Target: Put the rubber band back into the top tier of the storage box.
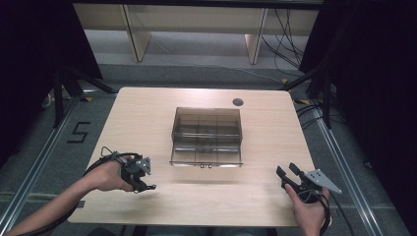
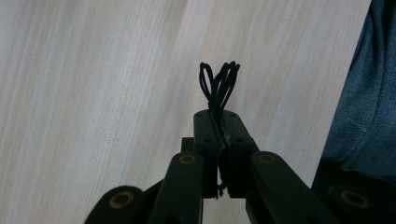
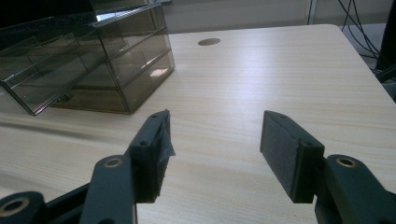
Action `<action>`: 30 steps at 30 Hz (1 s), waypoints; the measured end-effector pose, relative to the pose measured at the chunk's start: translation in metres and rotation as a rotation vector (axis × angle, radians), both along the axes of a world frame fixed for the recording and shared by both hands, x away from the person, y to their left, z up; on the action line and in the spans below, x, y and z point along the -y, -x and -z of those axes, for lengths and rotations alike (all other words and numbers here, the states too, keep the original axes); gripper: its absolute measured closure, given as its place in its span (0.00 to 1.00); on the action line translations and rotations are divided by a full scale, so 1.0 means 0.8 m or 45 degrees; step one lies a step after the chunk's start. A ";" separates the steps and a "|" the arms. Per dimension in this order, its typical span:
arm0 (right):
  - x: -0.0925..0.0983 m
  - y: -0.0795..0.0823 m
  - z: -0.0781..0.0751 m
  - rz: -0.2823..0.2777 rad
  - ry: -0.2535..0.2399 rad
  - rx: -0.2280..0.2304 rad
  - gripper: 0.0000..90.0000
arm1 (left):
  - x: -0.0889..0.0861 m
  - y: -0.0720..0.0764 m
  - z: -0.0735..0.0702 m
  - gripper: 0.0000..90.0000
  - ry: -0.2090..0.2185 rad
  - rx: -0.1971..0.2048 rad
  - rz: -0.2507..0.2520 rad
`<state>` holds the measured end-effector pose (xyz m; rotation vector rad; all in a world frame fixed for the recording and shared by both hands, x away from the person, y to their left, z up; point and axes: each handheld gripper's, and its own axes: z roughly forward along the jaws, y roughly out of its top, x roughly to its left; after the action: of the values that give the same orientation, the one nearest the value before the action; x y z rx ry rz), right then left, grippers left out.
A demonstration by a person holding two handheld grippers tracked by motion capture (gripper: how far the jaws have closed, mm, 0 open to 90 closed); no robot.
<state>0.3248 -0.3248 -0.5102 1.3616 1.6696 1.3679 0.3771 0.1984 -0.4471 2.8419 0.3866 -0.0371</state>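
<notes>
My left gripper (image 2: 218, 114) is shut on a small bundle of thin black elastic loops (image 2: 219, 81), which stick out past its tips over the pale wooden table (image 2: 93, 93). From the high view this gripper (image 1: 142, 186) hovers near the table's front left, pointing right. My right gripper (image 1: 287, 170) sits at the front right; its jaws (image 3: 215, 135) stand wide open with nothing between them. A smoky transparent drawer box (image 1: 206, 135) stands mid-table, and in the right gripper view the box (image 3: 93, 60) has a drawer slid out toward the person.
A round dark cable hole (image 1: 238, 102) lies behind the box near the far edge. Blue clothing (image 2: 369, 93) shows at the right of the left gripper view. Metal rails (image 1: 34, 167) and cables run along the floor on both sides.
</notes>
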 end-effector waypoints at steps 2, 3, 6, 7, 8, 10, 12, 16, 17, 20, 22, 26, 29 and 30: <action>0.000 0.000 0.000 0.001 -0.003 -0.002 0.49 | 0.000 -0.001 -0.002 0.96 -0.001 0.001 -0.005; 0.000 0.000 0.000 -0.012 -0.008 -0.003 0.49 | 0.001 -0.002 -0.003 0.96 0.000 0.003 -0.002; 0.000 0.000 0.000 -0.008 -0.005 -0.011 0.49 | 0.001 -0.003 -0.006 0.96 0.004 0.007 -0.003; 0.000 0.000 0.000 -0.008 -0.006 -0.011 0.49 | 0.001 -0.004 -0.006 0.96 0.002 0.006 -0.002; 0.000 0.000 0.000 -0.008 -0.007 -0.011 0.49 | 0.001 -0.004 -0.008 0.96 -0.001 0.008 -0.003; 0.000 -0.001 0.001 -0.005 0.010 -0.005 0.49 | 0.001 -0.005 -0.011 0.96 0.000 0.011 -0.004; 0.000 -0.002 0.002 -0.002 0.006 0.004 0.49 | 0.002 -0.006 -0.013 0.96 0.001 0.014 -0.002; 0.000 0.000 0.001 0.000 0.013 -0.006 0.49 | 0.002 -0.009 -0.018 0.96 0.001 0.019 -0.002; -0.001 0.000 0.001 -0.004 -0.005 -0.011 0.49 | 0.002 -0.010 -0.019 0.96 0.000 0.020 -0.001; 0.000 0.000 0.001 -0.009 -0.007 -0.012 0.49 | 0.004 -0.011 -0.022 0.96 0.000 0.022 -0.002; 0.000 -0.001 0.001 -0.005 0.006 -0.006 0.49 | 0.004 -0.012 -0.023 0.96 0.002 0.021 0.002; -0.001 0.000 0.000 0.005 0.004 -0.019 0.49 | 0.004 -0.014 -0.028 0.96 0.001 0.024 0.001; 0.000 -0.001 0.001 0.001 0.012 -0.008 0.49 | 0.005 -0.016 -0.031 0.96 -0.003 0.029 0.004; 0.000 -0.001 0.001 0.001 0.011 -0.008 0.49 | 0.006 -0.016 -0.031 0.96 0.001 0.031 0.002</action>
<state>0.3257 -0.3246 -0.5113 1.3632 1.6769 1.3555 0.3901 0.1940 -0.4220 2.8388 0.3794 -0.0027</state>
